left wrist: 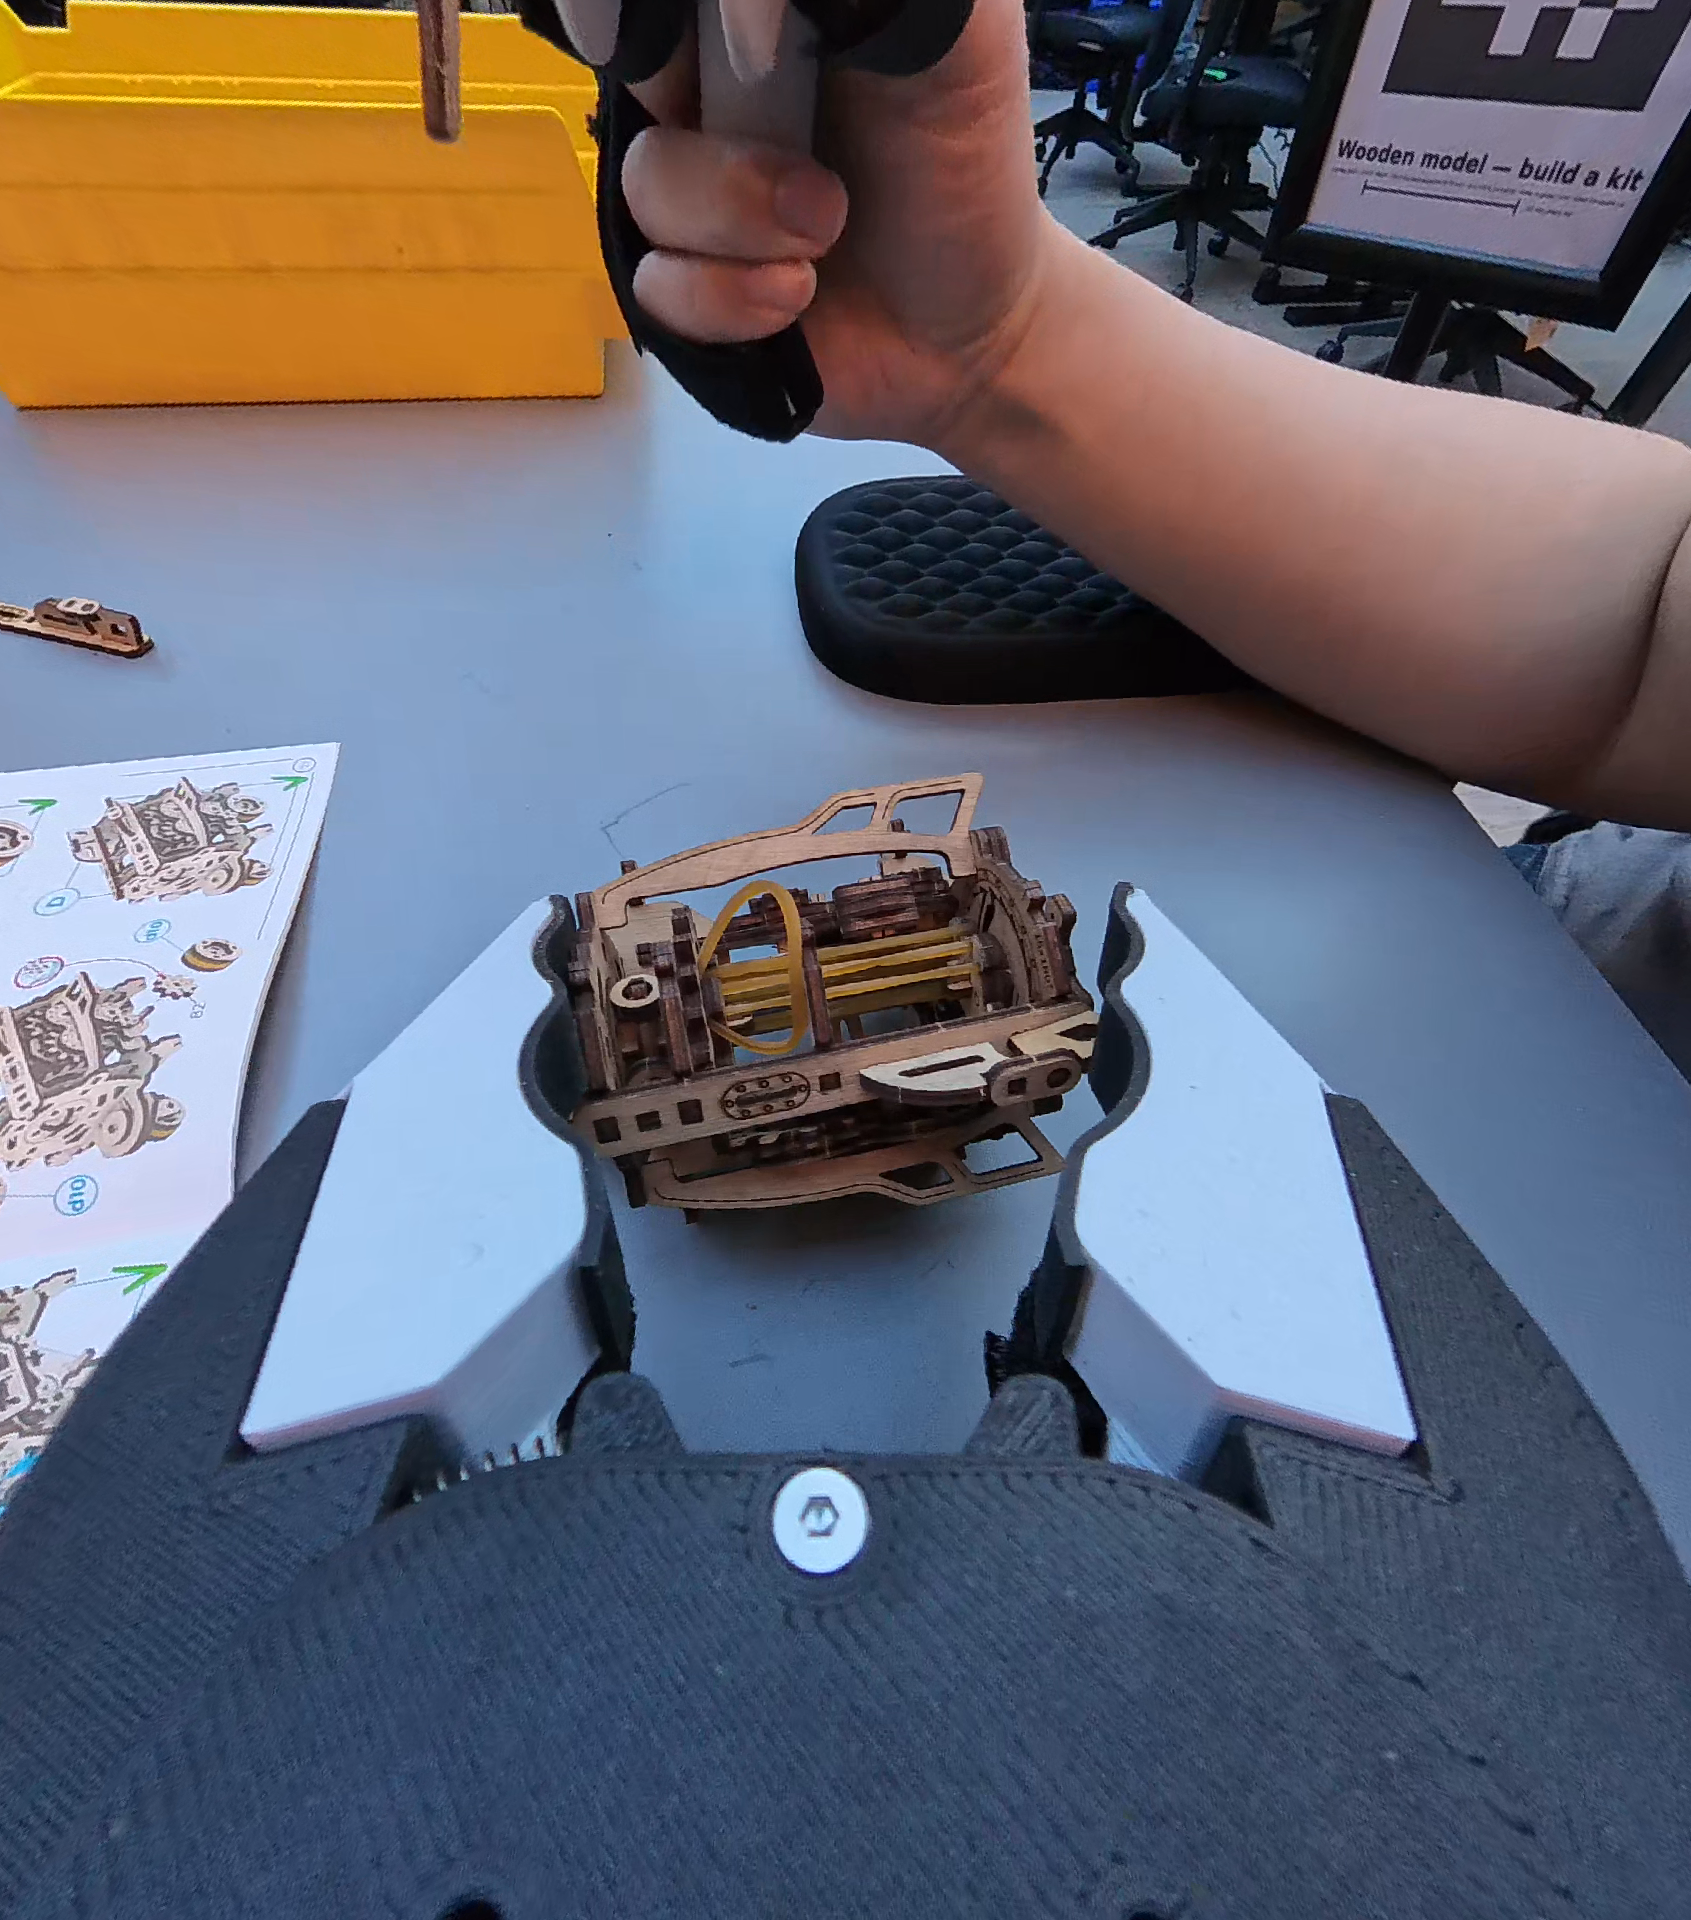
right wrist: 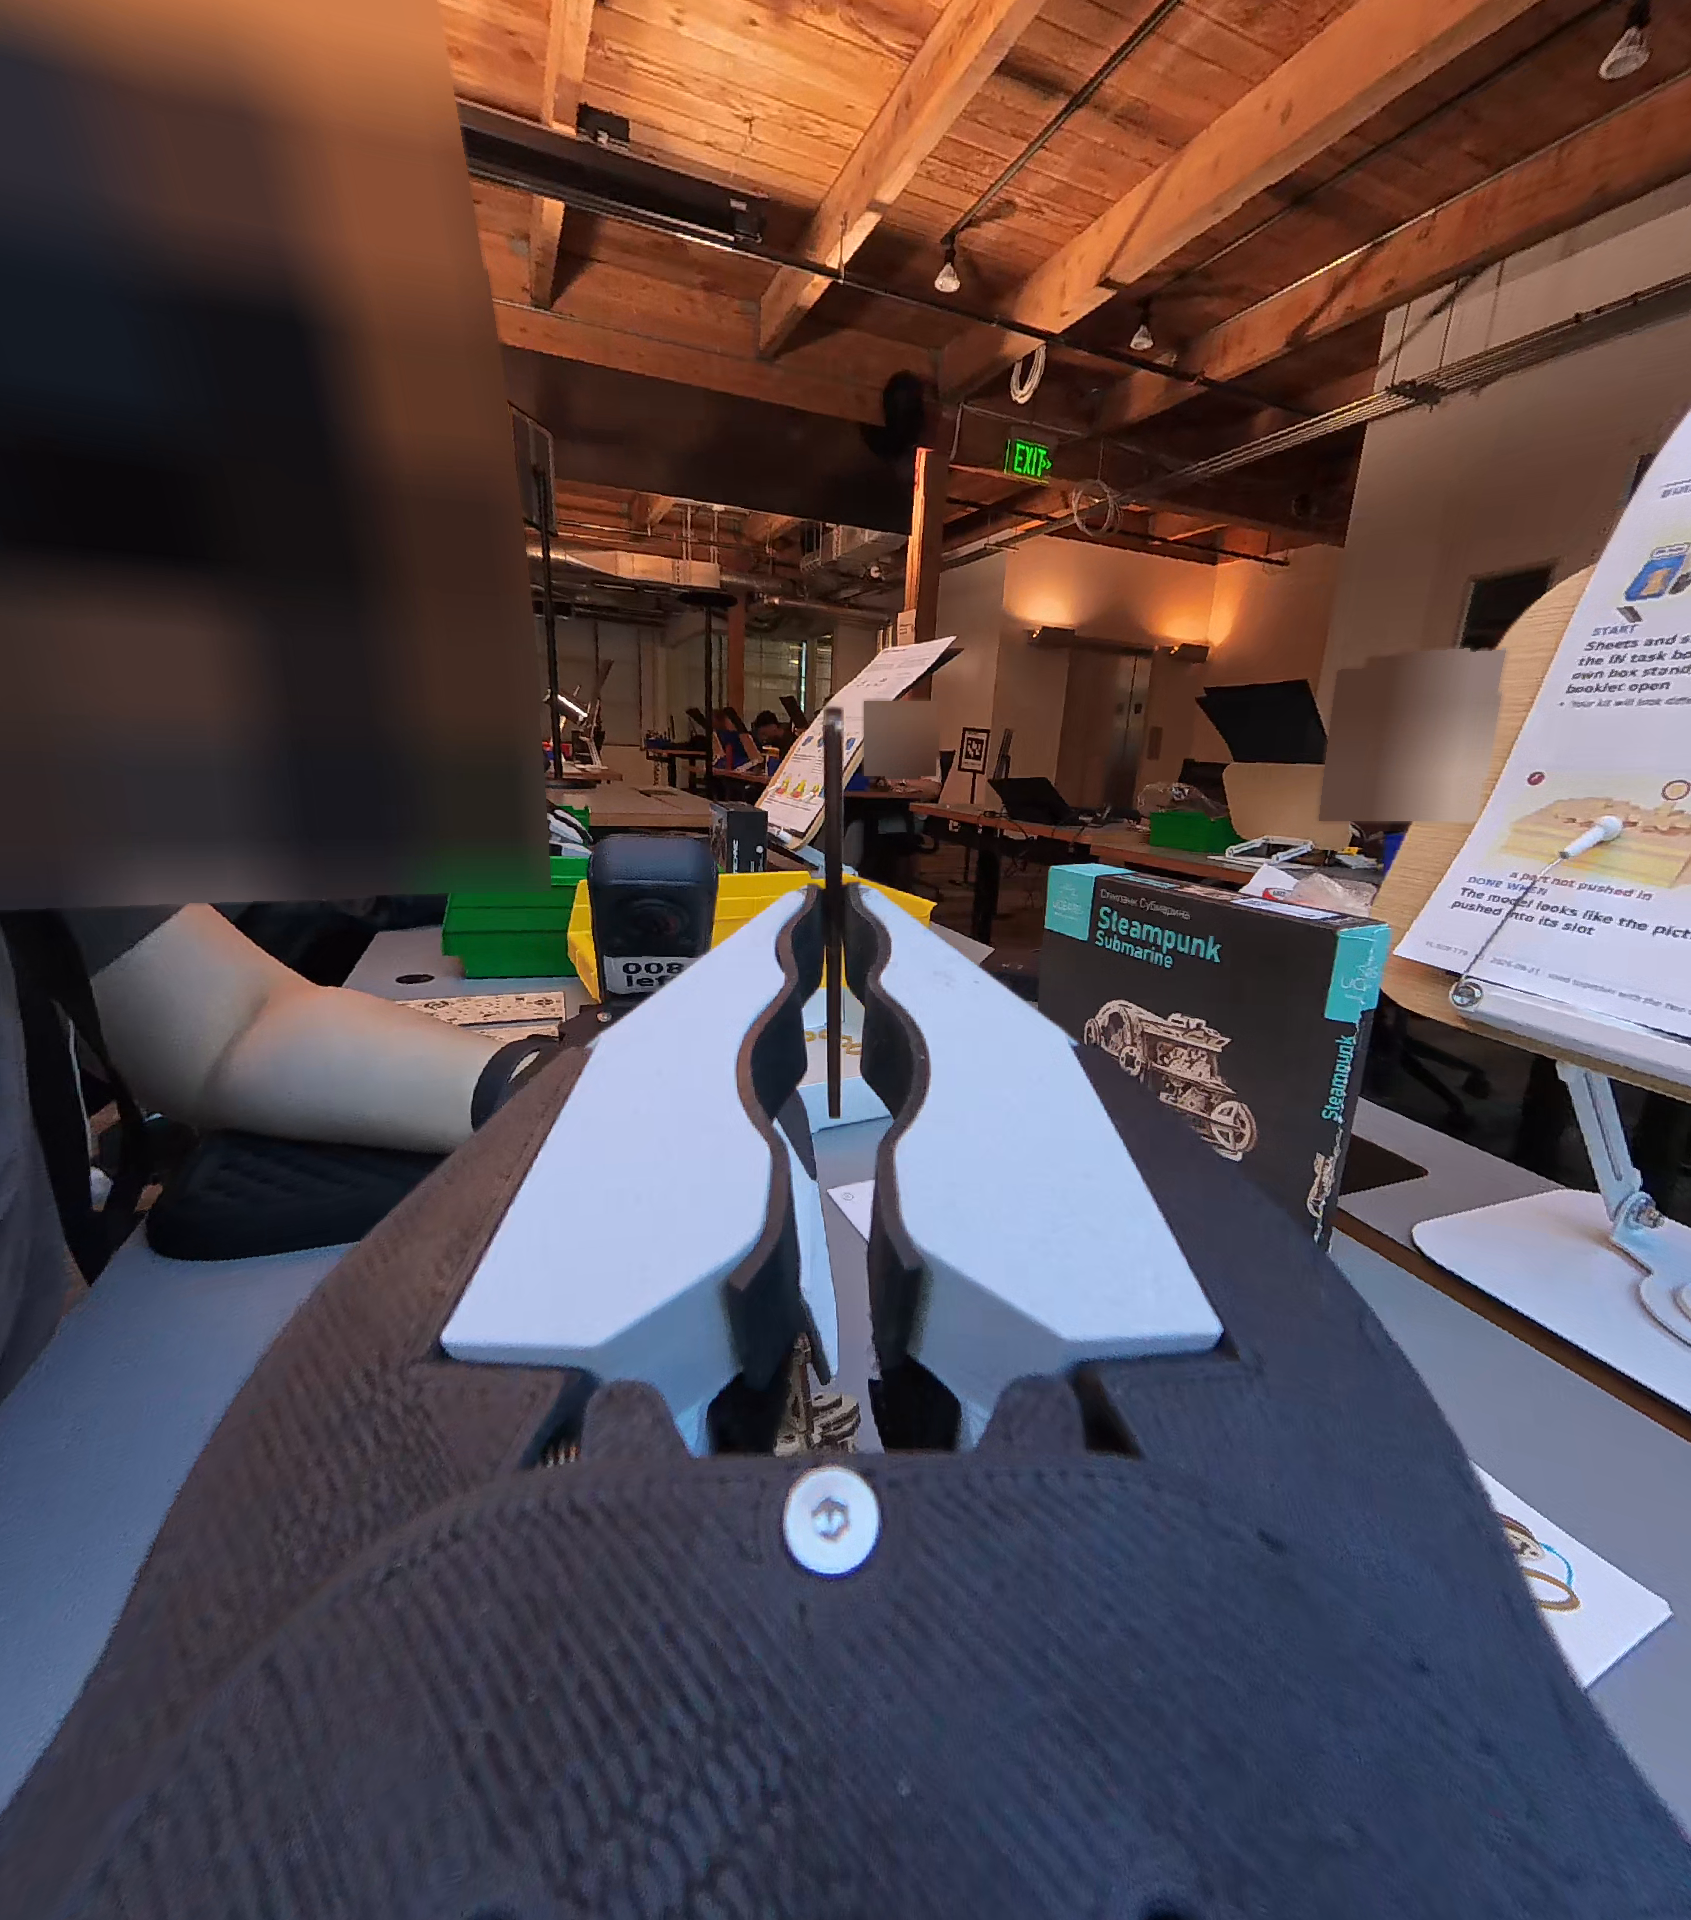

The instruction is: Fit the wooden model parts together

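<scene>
Ahead and left of my left claw I see a yellow bin [left wrist: 249,239] on the grey table [left wrist: 508,582], and a black padded rest [left wrist: 966,592] ahead to the right. Past my right claw's tips a small black camera [right wrist: 652,902] sits left of centre, with green trays [right wrist: 506,930] beside it and a white document stand [right wrist: 1589,1247] off to the right.

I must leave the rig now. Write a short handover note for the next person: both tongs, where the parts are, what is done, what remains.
Left tongs: around the half-built wooden model, which sits on the grey table; firm grip not certain.
Right tongs: shut on a thin flat wooden piece, held up, edge-on.
A small loose wooden part lies on the table near the yellow bin; the instruction sheet is beside the model.
Done: model body with rubber bands.
Left: fit the held piece, then the loose part.
</scene>
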Available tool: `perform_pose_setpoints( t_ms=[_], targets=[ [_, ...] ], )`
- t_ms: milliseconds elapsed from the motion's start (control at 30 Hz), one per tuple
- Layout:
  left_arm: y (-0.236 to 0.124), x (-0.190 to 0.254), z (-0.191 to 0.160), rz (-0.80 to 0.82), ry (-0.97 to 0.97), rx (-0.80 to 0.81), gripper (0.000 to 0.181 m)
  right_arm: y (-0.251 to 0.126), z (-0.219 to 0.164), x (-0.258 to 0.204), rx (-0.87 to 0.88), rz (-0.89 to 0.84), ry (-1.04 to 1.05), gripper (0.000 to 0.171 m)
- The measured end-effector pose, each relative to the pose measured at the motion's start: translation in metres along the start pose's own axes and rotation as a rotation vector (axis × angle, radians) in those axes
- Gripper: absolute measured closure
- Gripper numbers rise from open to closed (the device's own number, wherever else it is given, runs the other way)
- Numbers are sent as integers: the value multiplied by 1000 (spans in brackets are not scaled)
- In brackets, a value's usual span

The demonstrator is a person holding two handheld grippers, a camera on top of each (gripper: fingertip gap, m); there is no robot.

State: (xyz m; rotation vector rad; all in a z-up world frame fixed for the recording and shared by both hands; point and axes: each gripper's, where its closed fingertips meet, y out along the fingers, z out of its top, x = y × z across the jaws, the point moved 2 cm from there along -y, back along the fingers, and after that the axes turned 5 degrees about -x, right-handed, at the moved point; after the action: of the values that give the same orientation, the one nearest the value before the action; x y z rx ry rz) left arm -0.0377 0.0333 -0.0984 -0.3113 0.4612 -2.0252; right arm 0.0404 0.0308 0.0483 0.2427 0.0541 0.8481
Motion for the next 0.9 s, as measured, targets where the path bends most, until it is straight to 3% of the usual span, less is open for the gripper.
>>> perform_pose_setpoints(
  t_ms=[900],
  targets=[
    [-3,-2,1,10,5,8,85,8,-12,-2,-34,19,26,171]
  ],
)
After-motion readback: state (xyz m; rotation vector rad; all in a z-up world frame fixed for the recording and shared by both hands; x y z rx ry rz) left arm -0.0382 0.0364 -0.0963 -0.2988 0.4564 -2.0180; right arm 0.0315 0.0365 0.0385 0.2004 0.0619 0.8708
